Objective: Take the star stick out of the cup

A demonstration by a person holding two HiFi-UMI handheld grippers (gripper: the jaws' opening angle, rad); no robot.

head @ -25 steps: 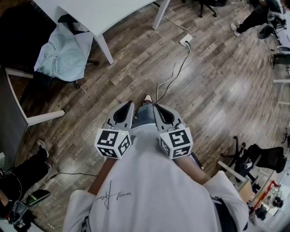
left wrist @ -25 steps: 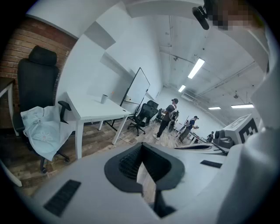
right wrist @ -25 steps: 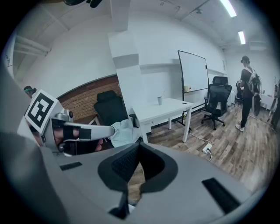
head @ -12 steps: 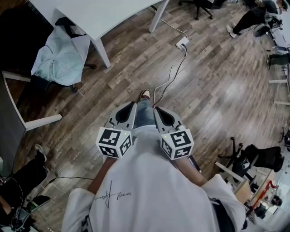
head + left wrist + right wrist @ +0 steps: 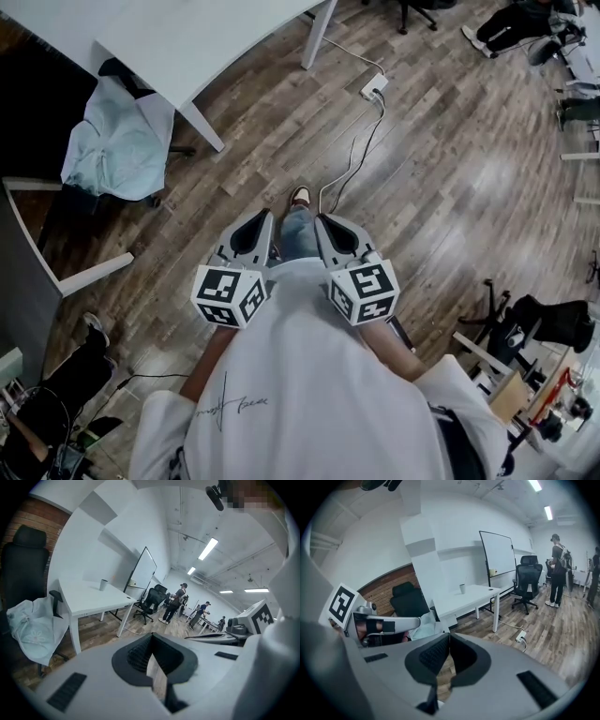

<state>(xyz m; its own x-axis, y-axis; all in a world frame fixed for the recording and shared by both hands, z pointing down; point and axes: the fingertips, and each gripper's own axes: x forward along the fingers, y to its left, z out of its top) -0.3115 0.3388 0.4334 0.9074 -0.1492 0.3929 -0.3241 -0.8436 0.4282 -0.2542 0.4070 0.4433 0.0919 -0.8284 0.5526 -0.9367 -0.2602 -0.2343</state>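
Wood floor (image 5: 450, 187) fills head view; gripper views alone show the cup (image 5: 103, 584); left gripper (image 5: 151, 637), right gripper (image 5: 449, 634) closed, empty.

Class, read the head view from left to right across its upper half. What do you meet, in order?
In order: pale blue cloth → white table leg → power strip → seated person's legs.
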